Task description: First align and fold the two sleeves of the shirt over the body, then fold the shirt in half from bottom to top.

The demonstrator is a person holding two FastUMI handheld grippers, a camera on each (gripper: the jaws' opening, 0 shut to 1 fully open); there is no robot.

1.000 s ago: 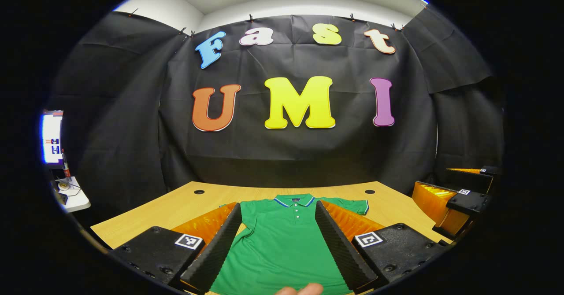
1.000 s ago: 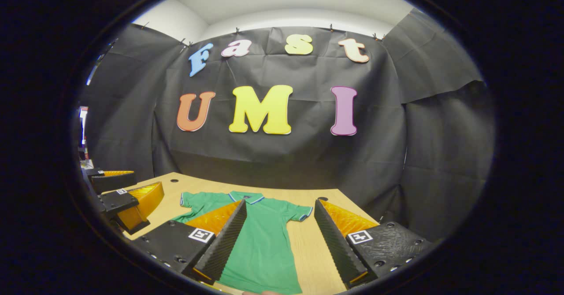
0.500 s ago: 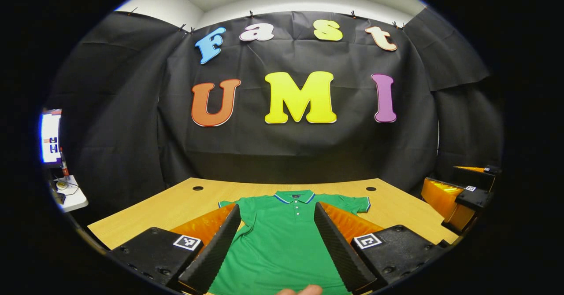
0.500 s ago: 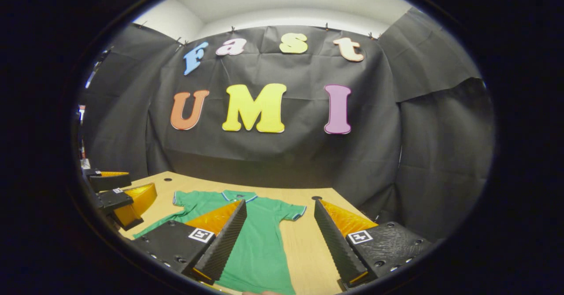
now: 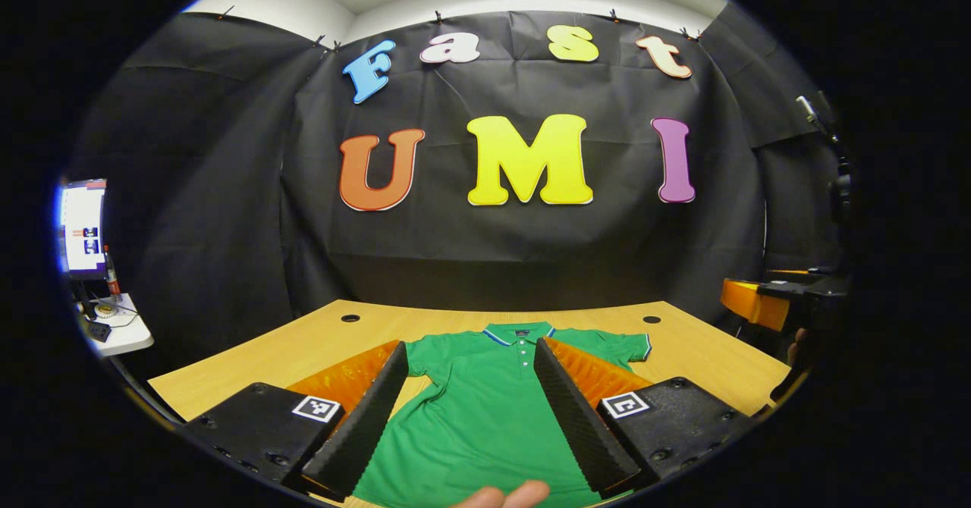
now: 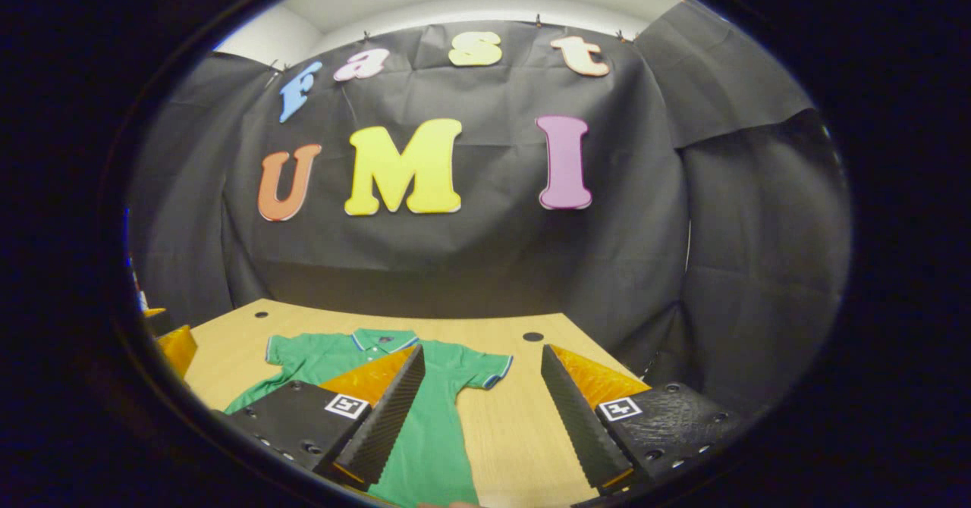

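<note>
I count one green polo shirt point(image 5: 485, 409) lying on one wooden table point(image 5: 303, 349), and the shirt shows two short sleeves, one point(image 6: 485, 368) on its right side and one point(image 6: 284, 350) on its left, plus three small buttons point(image 5: 523, 355) down its placket. Two round holes are cut in the tabletop, one point(image 5: 350, 318) toward the far left corner and one point(image 5: 651, 319) toward the far right. I have two grippers out there, the left gripper point(image 5: 466, 409) and the right gripper point(image 6: 485, 406), each with two fingers, and off to the left I see one lit screen point(image 5: 82, 227) above one small white side table point(image 5: 121, 333).
</note>
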